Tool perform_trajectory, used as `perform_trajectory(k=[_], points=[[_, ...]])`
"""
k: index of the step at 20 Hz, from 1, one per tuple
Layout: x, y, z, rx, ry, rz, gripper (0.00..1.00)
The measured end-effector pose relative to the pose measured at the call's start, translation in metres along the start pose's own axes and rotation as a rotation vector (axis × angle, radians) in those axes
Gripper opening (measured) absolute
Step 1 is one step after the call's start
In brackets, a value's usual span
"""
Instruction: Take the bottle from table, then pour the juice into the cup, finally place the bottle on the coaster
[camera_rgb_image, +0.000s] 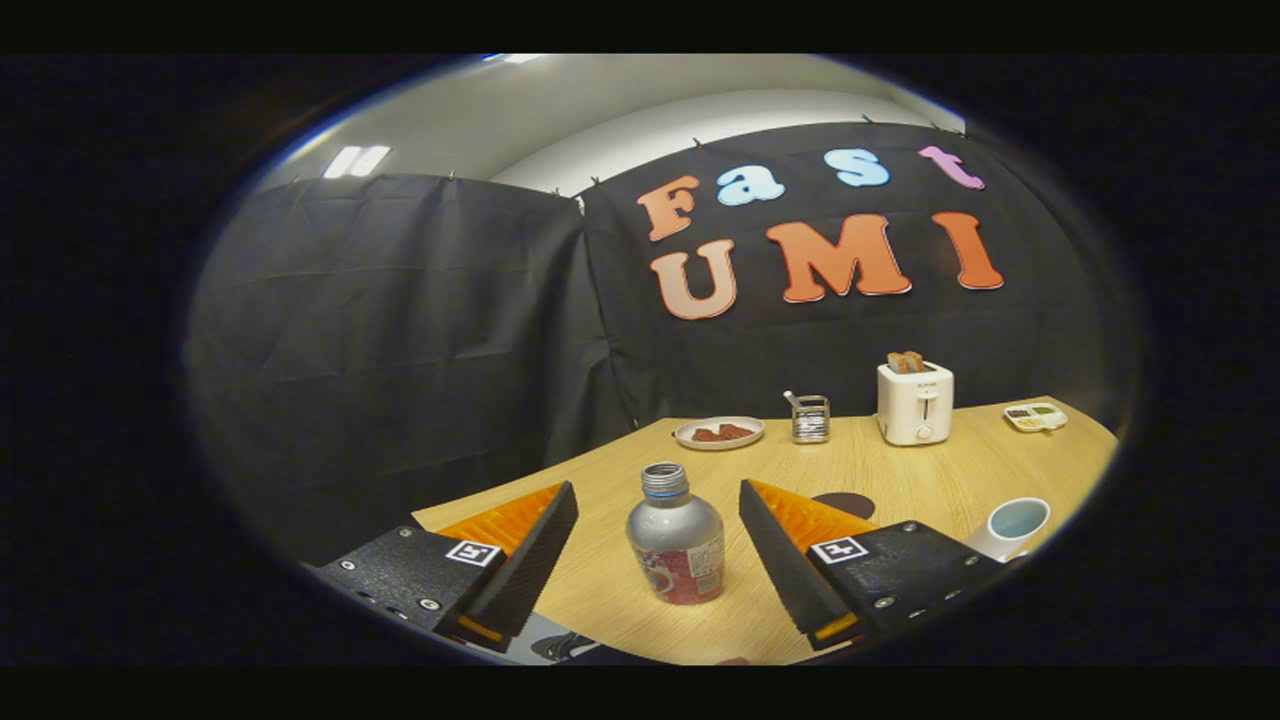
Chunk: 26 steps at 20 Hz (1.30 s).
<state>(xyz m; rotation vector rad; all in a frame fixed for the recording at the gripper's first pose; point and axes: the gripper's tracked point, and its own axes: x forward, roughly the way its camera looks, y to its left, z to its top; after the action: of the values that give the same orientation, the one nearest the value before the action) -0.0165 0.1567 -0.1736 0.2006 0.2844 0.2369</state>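
A small silver bottle (677, 540) with a red label and no cap stands upright on the wooden table (900, 470). It sits between my gripper's (658, 495) two fingers, with a gap on each side, so neither finger touches it. The gripper is open. A white cup (1014, 525) with a pale blue inside stands to the right, beyond the right finger. A dark round coaster (848, 503) lies flat on the table just past the right finger, partly hidden by it.
At the back of the table stand a white toaster (915, 402) holding toast, a small metal rack (810, 418), a plate (719, 433) with reddish food and a small divided dish (1036, 416). The table's left edge runs diagonally near the left finger.
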Motion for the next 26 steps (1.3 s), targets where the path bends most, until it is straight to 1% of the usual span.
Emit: perform_trajectory(k=[6,13,15,18,20,26], points=[[0.021,-0.004,-0.035,0.005,0.047,-0.056,0.97],[0.035,-0.009,-0.070,0.057,0.111,-0.109,0.97],[0.039,-0.011,-0.079,0.073,0.135,-0.130,0.93],[0.039,-0.013,-0.078,0.089,0.126,-0.157,0.85],[0.038,-0.014,-0.079,0.101,0.130,-0.164,0.82],[0.034,-0.021,-0.071,0.218,0.123,-0.159,0.80]])
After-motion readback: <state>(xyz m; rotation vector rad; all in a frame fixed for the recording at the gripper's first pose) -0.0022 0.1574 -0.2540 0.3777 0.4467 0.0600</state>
